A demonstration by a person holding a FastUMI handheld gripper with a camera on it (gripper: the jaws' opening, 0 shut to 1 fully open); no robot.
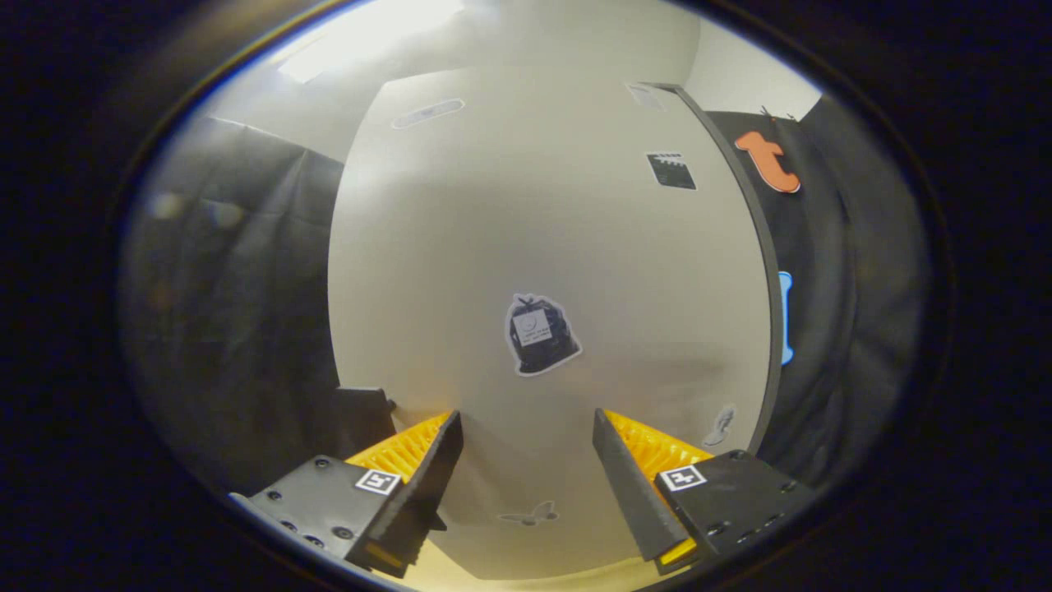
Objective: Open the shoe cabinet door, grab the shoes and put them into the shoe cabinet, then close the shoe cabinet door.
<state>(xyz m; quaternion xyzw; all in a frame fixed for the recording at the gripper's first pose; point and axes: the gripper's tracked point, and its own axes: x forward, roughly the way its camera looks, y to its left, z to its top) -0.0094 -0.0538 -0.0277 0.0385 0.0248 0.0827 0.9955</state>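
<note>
The shoe cabinet door, a pale flat panel with several stickers on it, stands very close in front of me and looks closed. A dark bag-shaped sticker sits on it just above the gap between my fingers. My gripper is open, fingertips near the door's lower part, with nothing between them. The door's right edge has a dark rim.
Black booth cloth hangs to the left of the cabinet and also to its right. A dark block sits low beside the left finger. A strip of light floor runs below the door.
</note>
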